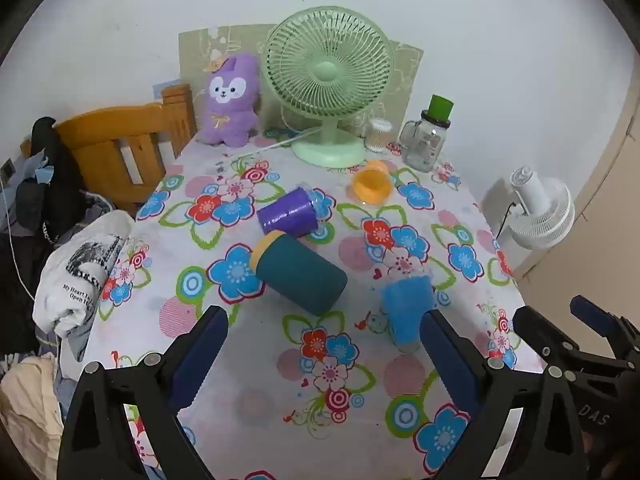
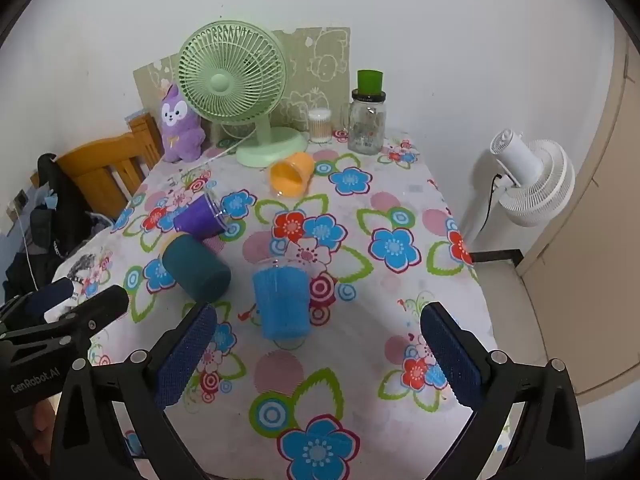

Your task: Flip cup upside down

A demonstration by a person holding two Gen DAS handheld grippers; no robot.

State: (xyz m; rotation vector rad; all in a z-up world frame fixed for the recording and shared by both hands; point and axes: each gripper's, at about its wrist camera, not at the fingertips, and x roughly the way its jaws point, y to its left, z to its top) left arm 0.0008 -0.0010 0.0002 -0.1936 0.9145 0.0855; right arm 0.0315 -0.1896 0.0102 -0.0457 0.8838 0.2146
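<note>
Floral tablecloth [image 2: 400,208] carries a blue ribbed cup [image 2: 282,300]; left tool [image 1: 324,356] and right tool [image 2: 320,354] gape empty.

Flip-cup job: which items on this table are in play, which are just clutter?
In play: blue cup, teal cup, purple cup, orange cup; left gripper and right gripper, both open.

Clutter: green fan, plush toy, glass jar, cotton-swab tub, white fan.

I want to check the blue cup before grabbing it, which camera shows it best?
The right wrist view: the blue cup shows whole, between the open right gripper fingers. In the left wrist view a finger of the left gripper partly hides it.
</note>
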